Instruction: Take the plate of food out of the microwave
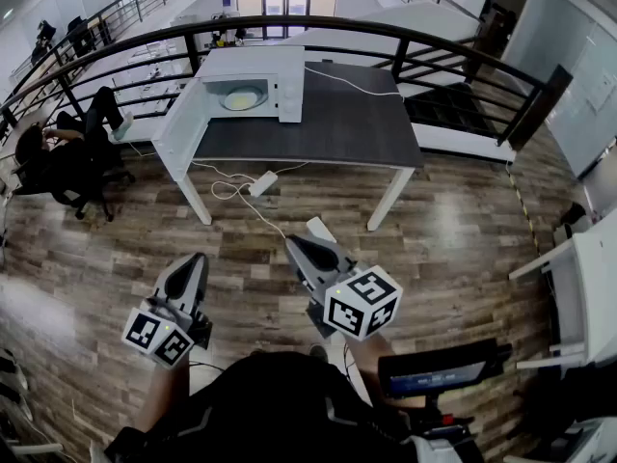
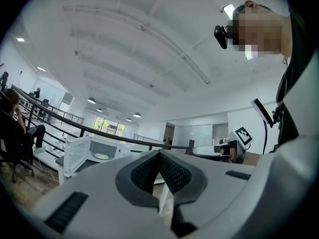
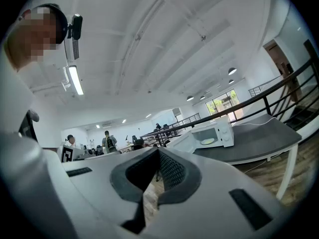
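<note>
A white microwave [image 1: 253,83] stands at the back left of a dark table [image 1: 318,128], its door [image 1: 180,123] swung open to the left. Inside it lies a plate of yellowish food [image 1: 242,97]. The same oven shows small in the left gripper view as the microwave [image 2: 94,151] and in the right gripper view as the microwave [image 3: 212,135]. Both grippers hang far in front of the table, over the wood floor. My left gripper [image 1: 196,263] is shut and holds nothing. My right gripper [image 1: 293,247] is shut too, also with nothing in it.
A black railing [image 1: 405,46] curves behind the table. A white cable [image 1: 349,83] runs over the tabletop, and a power strip [image 1: 262,183] lies on the floor beneath. A person sits on a chair [image 1: 67,162] at the left. White furniture [image 1: 578,287] stands at the right.
</note>
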A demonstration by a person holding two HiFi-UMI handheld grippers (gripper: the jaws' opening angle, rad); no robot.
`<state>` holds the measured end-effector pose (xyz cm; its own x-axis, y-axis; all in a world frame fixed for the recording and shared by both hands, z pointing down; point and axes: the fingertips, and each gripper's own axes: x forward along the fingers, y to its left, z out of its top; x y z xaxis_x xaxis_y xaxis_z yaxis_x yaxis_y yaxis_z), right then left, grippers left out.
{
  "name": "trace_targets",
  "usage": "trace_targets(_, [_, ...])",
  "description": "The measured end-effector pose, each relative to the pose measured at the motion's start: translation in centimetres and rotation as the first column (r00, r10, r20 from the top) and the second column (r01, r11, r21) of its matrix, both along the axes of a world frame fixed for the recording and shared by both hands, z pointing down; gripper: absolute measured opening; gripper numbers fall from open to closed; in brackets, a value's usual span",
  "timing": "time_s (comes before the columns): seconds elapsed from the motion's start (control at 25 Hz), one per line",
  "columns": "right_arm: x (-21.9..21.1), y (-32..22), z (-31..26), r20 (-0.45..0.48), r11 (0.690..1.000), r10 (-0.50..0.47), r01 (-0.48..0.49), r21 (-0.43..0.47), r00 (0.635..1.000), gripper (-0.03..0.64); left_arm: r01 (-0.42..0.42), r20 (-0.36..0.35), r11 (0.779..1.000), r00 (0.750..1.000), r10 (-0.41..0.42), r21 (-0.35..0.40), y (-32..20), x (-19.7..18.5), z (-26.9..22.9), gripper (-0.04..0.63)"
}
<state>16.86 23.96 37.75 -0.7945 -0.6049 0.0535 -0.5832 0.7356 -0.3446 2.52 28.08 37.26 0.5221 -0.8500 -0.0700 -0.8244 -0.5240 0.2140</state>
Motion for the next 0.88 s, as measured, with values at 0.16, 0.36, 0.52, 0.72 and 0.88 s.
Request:
trace_targets(0.16, [-0.5, 0.2, 0.2, -0.001, 1.0, 0.005, -0.005, -0.001, 1.0, -0.002, -0.013, -0.002, 1.0, 1.0, 0.013, -0.008, 0.2, -0.2, 0.4, 0.005])
trace_targets(0.36, [-0.4, 0.0, 0.6, -0.01, 1.0, 0.023, -0.024, -0.007, 1.0, -0.002, -0.026, -0.007, 1.0, 1.0, 0.026, -0.016, 0.2, 0.1, 0.7, 0.005])
trace_targets(0.52, [-0.2, -0.2, 0.7, -0.016, 0.998, 0.061, -0.061, -0.004, 0.998, -0.002, -0.031, -0.011, 0.999, 0.999, 0.03, -0.015, 0.1, -0.2, 0.8, 0.005])
trace_targets(0.72, [-0.6, -0.6, 0.5, 0.017, 0.997, 0.078, -0.078, -0.011, 0.997, -0.002, -0.034, -0.014, 0.999, 0.999, 0.034, -0.019, 0.1, -0.9, 1.1, 0.005])
trace_targets(0.88, [-1.1, -0.9, 0.8, 0.011, 0.996, 0.087, -0.086, -0.011, 0.996, 0.0, -0.041, -0.017, 0.999, 0.999, 0.04, -0.018, -0.2, -1.4, 1.4, 0.005])
